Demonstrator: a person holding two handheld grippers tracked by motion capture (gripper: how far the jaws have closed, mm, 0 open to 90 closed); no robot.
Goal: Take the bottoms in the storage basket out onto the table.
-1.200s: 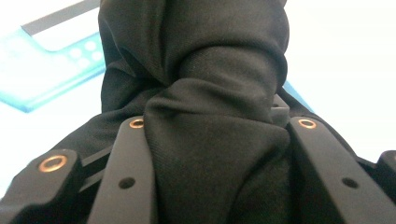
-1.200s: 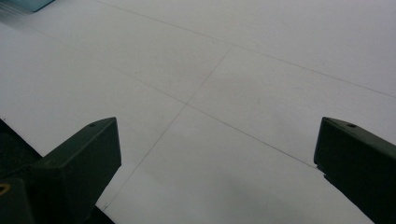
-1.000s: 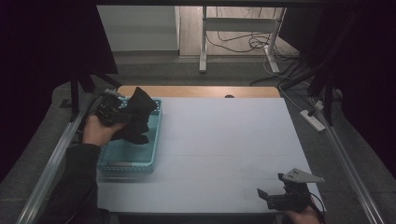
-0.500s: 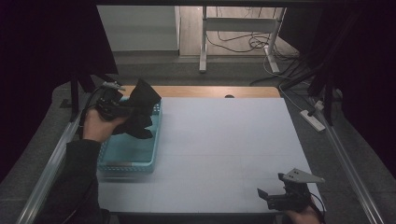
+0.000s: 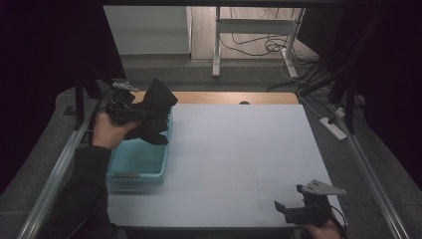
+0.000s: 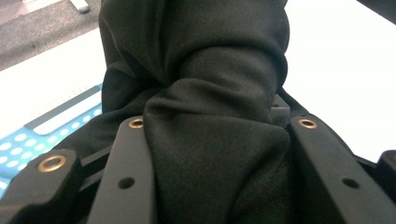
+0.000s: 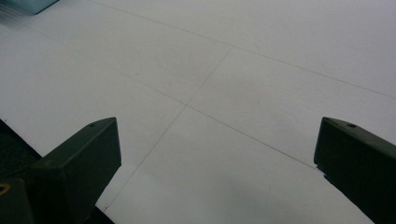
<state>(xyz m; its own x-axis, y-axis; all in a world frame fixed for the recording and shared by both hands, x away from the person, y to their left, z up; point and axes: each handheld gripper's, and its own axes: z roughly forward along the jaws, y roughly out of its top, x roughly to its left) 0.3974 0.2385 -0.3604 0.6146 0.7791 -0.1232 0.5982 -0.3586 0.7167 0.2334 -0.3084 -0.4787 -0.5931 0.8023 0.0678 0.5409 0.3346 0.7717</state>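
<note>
Your left tongs are clamped on a bunched fold of the black cloth, holding it up over the far end of the blue basket, at about 10 o'clock on the white surface. In the left gripper view the cloth is wadded between the two jaws, with the perforated blue basket floor visible at lower left. Your right tongs rest at about 5 o'clock near the front edge, jaws spread wide and holding nothing; the right gripper view shows bare surface between them.

Risks from here. The grip is on a gathered wad rather than a flat edge, so layers may slide out as you carry the cloth sideways, and part of it may drop back into the basket. The lower tail hangs down to about the basket's rim; a low sweep toward 3 o'clock would probably snag it there and tug the light basket along. Lift clear before you traverse.

Appearance of the cloth. It is matte black, finely woven, soft and limp, creased into deep rolling folds. One lobe stands up above the tongs; another droops below. Whether it is a garment or a plain piece cannot be told from this bundle.
</note>
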